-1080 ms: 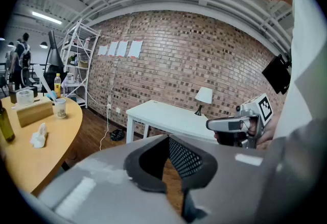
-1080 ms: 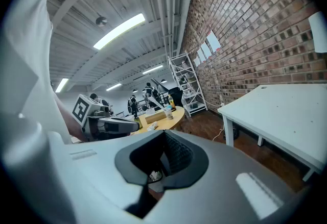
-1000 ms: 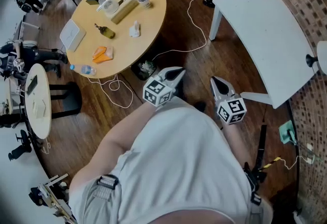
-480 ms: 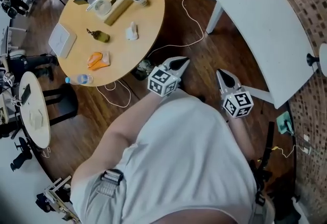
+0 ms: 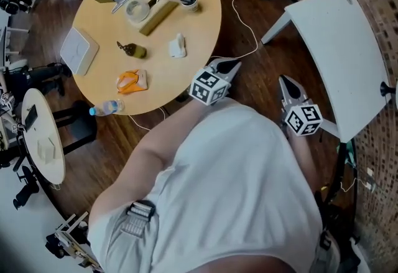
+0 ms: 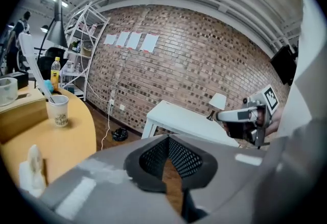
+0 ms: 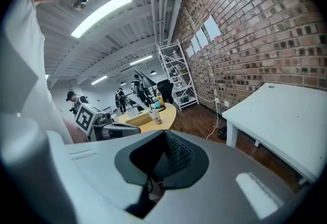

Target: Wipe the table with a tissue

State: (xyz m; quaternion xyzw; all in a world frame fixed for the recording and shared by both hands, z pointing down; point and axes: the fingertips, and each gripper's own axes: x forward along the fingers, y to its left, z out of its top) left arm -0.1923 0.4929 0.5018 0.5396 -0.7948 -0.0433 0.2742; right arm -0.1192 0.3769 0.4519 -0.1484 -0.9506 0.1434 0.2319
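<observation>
1. The round tabletop (image 5: 199, 29) at the left now lies nearer to the person than one second ago (the whole room has slid in the head view). I judge that the person is walking up to it and that the wiping is not yet begun.
2. The tissue (image 5: 178, 46), a small white crumpled piece, lies on this tabletop not far from its right rim. It is apart from both tools and nothing touches it.
3. The left tool (image 5: 234, 65) has come forward close to that rim. Its jaws are together and hold nothing, so it must open before it can take the tissue.
4. The right tool (image 5: 285, 81) has advanced beside it over the wooden floor (image 5: 261, 73), with its jaws also closed and empty. The white table (image 5: 336, 41) stands at its right.
5. Only the head view shows the whole tabletop from above. The left gripper view shows the tissue from the side, low at the left, with a paper cup (image 6: 57, 110) behind it. The right gripper view alone shows people (image 7: 137, 88) standing far behind the round tabletop.
</observation>
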